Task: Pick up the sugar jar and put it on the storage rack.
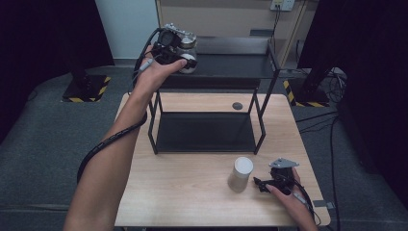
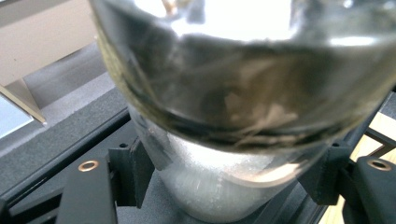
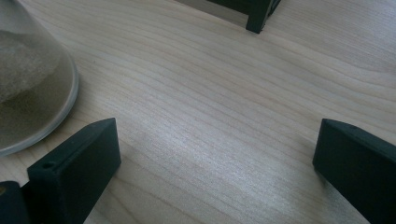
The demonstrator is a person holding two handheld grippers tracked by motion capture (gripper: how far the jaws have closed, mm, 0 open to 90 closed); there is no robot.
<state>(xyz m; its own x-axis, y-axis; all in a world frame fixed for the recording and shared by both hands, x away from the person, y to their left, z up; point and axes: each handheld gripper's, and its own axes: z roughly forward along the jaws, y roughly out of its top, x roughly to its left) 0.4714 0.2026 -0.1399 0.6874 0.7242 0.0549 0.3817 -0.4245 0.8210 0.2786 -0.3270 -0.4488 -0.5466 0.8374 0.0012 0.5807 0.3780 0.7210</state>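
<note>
My left gripper (image 1: 185,57) is raised at the left end of the black rack's top shelf (image 1: 235,66), shut on a clear glass jar (image 1: 189,54). In the left gripper view the jar (image 2: 243,93) looms close between the two black pads (image 2: 140,172); its silvery lower part hangs just over the shelf, and I cannot tell if it touches. My right gripper (image 1: 260,184) rests low on the wooden table (image 1: 183,192) at the front right, open with nothing between its jaws (image 3: 217,158). A beige, sand-filled jar (image 1: 240,173) stands just left of it, apart from the fingertips (image 3: 28,93).
The black two-level rack occupies the table's far half, its lower shelf (image 1: 207,132) bare. A small dark disc (image 1: 237,106) lies on the table behind the rack. Cables trail from both grippers. Grey floor mats surround the table.
</note>
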